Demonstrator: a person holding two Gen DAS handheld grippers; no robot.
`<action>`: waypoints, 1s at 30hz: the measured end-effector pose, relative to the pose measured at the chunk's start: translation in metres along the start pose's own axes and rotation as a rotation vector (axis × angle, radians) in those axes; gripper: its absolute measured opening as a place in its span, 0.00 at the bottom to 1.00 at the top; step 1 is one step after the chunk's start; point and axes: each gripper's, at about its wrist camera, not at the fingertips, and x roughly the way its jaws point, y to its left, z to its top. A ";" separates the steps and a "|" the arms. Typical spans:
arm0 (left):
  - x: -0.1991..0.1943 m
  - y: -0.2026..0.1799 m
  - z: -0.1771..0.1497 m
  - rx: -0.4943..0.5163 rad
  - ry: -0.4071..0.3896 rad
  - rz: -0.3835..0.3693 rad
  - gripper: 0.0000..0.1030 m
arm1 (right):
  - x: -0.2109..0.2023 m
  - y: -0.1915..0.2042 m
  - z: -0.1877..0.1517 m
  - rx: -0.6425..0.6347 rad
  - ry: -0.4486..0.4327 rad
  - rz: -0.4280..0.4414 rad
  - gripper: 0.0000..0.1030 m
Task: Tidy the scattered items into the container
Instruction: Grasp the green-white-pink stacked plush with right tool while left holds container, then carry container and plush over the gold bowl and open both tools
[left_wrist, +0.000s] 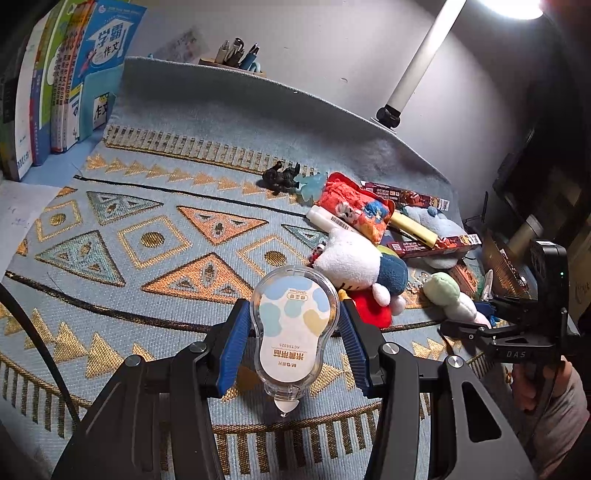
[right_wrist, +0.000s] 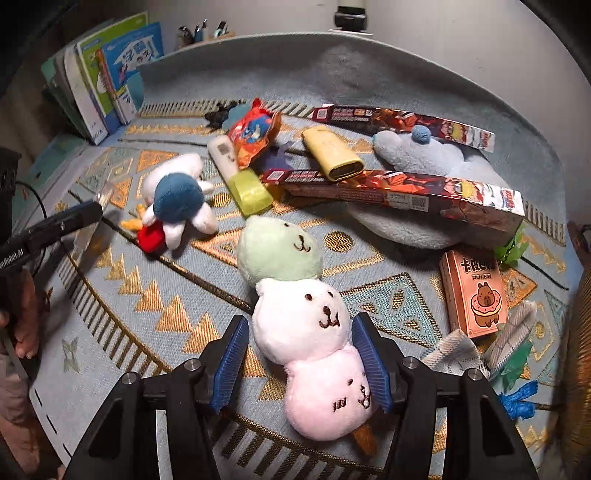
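My left gripper (left_wrist: 293, 330) is shut on a clear bulb-shaped correction tape (left_wrist: 293, 328) and holds it above the patterned cloth. My right gripper (right_wrist: 299, 354) is open, its blue pads on either side of a three-ball plush skewer (right_wrist: 306, 325) of green, white and pink, which lies on the cloth. The right pad touches the plush and the left pad stands a little apart. The plush also shows in the left wrist view (left_wrist: 448, 295). A woven basket edge (right_wrist: 580, 332) shows at the far right.
Scattered on the cloth are a white and blue plush (right_wrist: 177, 199), a glue stick (right_wrist: 240, 173), a red snack bag (right_wrist: 251, 131), a yellow case (right_wrist: 332, 153), two long printed boxes (right_wrist: 406, 192), a capybara box (right_wrist: 474, 295) and a grey plush (right_wrist: 417, 151). Books (left_wrist: 55, 81) stand at the back left.
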 end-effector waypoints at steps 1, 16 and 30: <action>0.000 0.000 0.000 0.002 0.000 0.000 0.45 | -0.003 -0.003 -0.003 0.033 -0.027 -0.002 0.45; -0.043 -0.083 -0.012 0.119 -0.014 -0.058 0.45 | -0.109 0.008 -0.099 0.253 -0.191 0.129 0.38; 0.008 -0.340 0.058 0.301 0.007 -0.459 0.45 | -0.281 -0.178 -0.125 0.694 -0.516 -0.334 0.40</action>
